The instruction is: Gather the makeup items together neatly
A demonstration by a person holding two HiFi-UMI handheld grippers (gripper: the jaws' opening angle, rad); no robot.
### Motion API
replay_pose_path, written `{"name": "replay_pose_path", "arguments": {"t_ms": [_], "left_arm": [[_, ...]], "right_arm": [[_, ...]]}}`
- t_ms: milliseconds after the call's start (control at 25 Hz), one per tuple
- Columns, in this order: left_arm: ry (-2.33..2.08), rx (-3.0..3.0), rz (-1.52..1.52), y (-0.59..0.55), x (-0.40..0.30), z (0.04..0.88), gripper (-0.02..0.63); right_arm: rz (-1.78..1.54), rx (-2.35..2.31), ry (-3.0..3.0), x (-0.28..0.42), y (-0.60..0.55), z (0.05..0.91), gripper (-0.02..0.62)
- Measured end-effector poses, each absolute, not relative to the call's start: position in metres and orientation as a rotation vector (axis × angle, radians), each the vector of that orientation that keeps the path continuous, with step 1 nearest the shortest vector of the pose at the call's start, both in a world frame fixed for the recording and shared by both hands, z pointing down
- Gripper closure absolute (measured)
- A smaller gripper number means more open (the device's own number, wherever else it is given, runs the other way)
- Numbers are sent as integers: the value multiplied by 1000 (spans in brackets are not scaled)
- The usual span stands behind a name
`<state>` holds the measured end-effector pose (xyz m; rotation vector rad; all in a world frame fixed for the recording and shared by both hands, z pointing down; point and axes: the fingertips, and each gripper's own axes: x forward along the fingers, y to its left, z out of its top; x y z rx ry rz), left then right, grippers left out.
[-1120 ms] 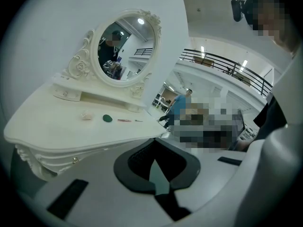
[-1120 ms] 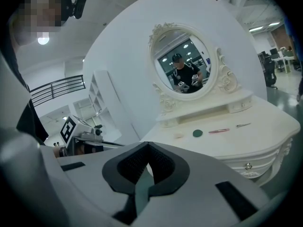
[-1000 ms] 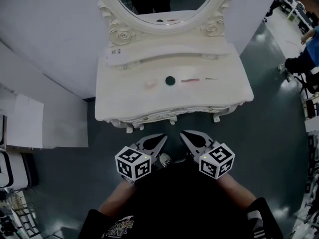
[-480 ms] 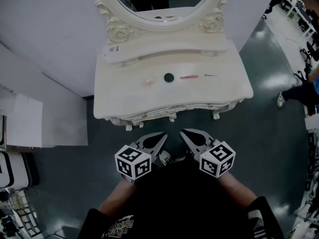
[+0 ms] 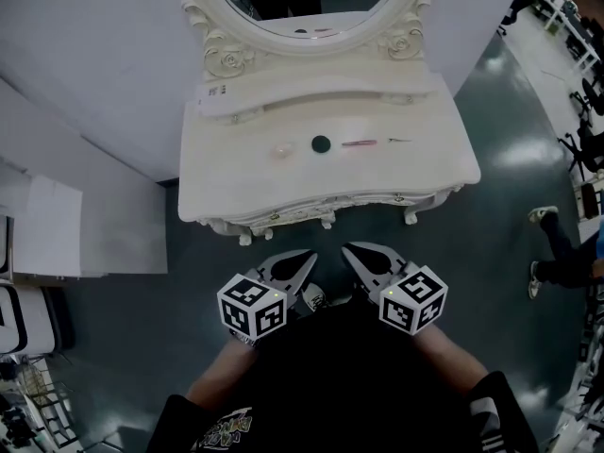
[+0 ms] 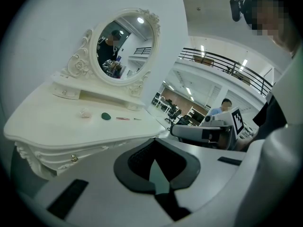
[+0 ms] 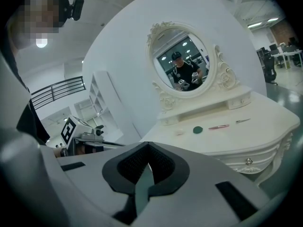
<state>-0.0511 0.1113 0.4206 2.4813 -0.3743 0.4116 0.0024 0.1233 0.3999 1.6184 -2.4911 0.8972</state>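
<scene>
Hovering side by side at lower centre of the head view, the left gripper [image 5: 308,260] and right gripper [image 5: 351,253] are pointing up the frame at a white dressing table [image 5: 236,192], each claw pressed together and pinching nothing. Well apart from them, the makeup items are lying in a row across the tabletop at upper centre: a pale pink piece [image 5: 281,149], a dark round compact [image 5: 321,143], a pink stick [image 5: 359,142] and a thin tool [image 5: 400,141].

Open-plan office hall: desks [image 7: 285,55], swivel chairs [image 6: 173,113], mezzanine railing [image 6: 227,63].
</scene>
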Motion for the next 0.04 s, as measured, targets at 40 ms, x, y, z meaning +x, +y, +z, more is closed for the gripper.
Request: {"name": "replay_pose_path", "arguments": {"t_ms": [40], "left_arm": [[-375, 2482, 411, 112, -51, 421, 598]], "right_arm": [[897, 1618, -2492, 2, 124, 400, 566]]}}
